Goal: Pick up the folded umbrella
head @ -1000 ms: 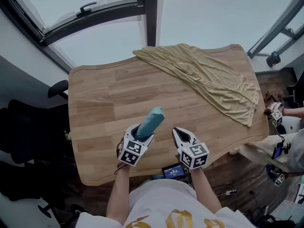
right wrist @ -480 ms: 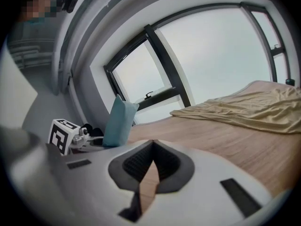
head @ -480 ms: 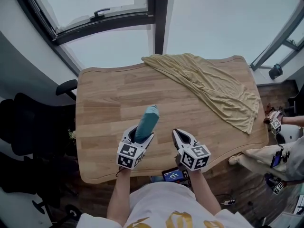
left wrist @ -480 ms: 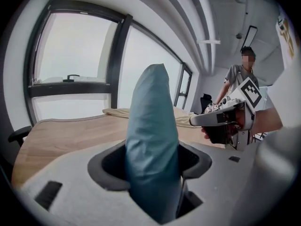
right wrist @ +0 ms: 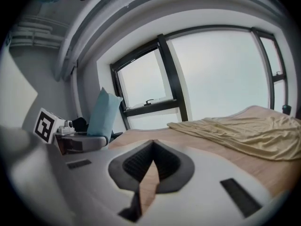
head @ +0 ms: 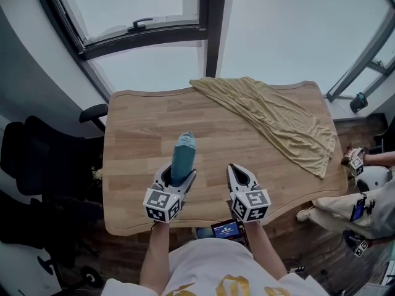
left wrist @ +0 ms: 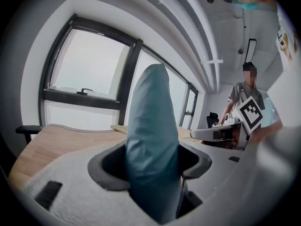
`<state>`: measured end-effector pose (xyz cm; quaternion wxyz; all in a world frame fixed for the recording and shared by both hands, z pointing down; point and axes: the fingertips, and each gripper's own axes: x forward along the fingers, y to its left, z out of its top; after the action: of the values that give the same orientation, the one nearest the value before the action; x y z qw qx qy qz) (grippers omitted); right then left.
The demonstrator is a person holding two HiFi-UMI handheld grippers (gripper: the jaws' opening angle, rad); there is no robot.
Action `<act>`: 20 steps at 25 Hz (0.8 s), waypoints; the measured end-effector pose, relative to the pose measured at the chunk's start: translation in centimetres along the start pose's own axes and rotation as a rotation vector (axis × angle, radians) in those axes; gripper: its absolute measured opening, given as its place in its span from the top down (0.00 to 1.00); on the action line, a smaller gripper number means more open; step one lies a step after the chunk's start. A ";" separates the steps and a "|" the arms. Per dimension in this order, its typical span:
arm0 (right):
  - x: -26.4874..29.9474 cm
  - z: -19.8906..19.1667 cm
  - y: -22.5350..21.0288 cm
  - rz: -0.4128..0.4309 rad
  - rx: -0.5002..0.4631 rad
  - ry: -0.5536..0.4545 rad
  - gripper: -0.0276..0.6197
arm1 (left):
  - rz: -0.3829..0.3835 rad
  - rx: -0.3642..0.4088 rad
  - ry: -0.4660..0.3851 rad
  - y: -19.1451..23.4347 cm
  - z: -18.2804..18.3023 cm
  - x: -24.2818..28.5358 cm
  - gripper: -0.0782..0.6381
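While the left tool [head: 178, 177] clenches the folded umbrella [head: 183, 154], pointing to twelve o'clock over the table [head: 136, 128], the right tool [head: 238, 171] at its three o'clock sits closed, empty.

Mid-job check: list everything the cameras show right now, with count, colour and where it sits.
table: one, light wood, under both grippers
folded umbrella: one, teal, off the table, pointing up and away from the person
cloth: one, tan, crumpled over the table's far right part
window: dark frame, beyond the far table edge
office chairs: black, on the floor left of the table; count unclear
small device: one, blue lit screen, below the near table edge
second person: one, partly in view at the right edge
left gripper: white, fingers shut on the folded umbrella
right gripper: white, fingers together, holding nothing, above the near table edge
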<state>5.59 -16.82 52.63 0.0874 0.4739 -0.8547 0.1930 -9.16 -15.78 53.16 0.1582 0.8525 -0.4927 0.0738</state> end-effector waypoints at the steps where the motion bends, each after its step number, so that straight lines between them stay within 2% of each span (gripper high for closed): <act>1: -0.2 0.3 0.2 -0.005 -0.015 -0.011 0.94 | 0.009 -0.006 -0.011 0.1 0.2 -0.3 0.48; 6: -1.3 1.4 0.8 -0.035 -0.042 -0.055 0.94 | 0.026 -0.038 -0.058 0.1 1.2 -2.1 0.48; 13: -2.4 2.3 2.5 -0.018 -0.067 -0.098 0.94 | 0.007 -0.028 -0.156 -1.0 4.1 -4.5 0.48; 20: -3.6 4.4 3.7 -0.003 -0.075 -0.151 0.94 | 0.009 0.024 -0.225 -1.4 6.4 -6.4 0.48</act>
<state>4.58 -14.06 46.55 0.0405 0.4850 -0.8647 0.1243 -11.41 -12.11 45.04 0.0917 0.8549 -0.5104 -0.0158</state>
